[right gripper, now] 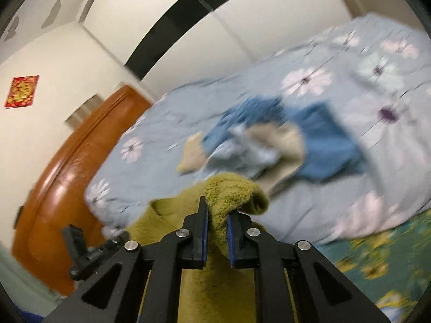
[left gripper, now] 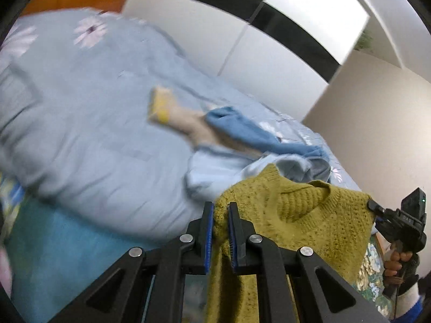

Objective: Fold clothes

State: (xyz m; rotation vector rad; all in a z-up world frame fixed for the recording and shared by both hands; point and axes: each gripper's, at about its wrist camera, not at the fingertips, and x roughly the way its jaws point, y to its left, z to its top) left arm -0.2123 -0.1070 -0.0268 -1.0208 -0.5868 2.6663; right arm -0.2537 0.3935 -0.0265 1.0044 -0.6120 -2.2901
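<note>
Pinching the olive sweater, both tools above floral quilt, white wall behind.

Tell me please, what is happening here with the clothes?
A person holds a claw in each hand and lifts a mustard knit sweater by its shoulders. The left claw and the right claw are each shut on one side. More clothes lie in a pile on the flowered quilt behind, not yet folded.
</note>
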